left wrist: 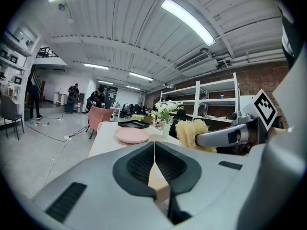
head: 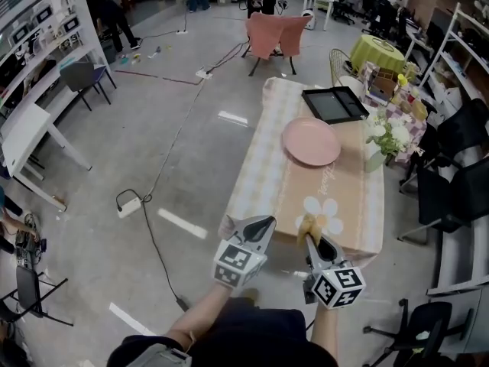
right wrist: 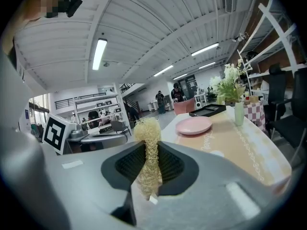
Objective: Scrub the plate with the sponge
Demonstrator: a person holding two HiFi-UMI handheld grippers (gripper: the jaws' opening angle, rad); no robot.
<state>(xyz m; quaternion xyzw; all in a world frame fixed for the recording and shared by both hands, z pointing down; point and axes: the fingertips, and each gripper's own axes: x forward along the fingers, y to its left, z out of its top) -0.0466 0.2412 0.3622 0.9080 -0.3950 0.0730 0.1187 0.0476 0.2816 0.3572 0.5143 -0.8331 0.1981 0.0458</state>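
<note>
while both grippers hang just off the near end of the table (head: 348, 205), the right gripper (right wrist: 148, 153) has its jaws clamped on a fuzzy yellow sponge (right wrist: 147, 137). the sponge is squeezed thin btwn the pads and its top puffs out past the tips. the left gripper (left wrist: 154, 156) is empty, jaws pressed together w/ only a hairline seam btwn the pads. the 2 grippers sit side by side, near each other but not touching, left one a bit lower on the person's side. the pink plate (head: 312, 141) lies flat further up the table, roughly mid-length, well apart from the sponge and both grippers. the table has a tan cloth w/ a white flower print near the grippers' end. a black tray (head: 334, 104) sits beyond the plate at the far end, close to it. a vase of white flowers (head: 380, 145) stands just beside the plate at the table's right edge. a pink chair (head: 275, 35) is on the floor past the far end.
</note>
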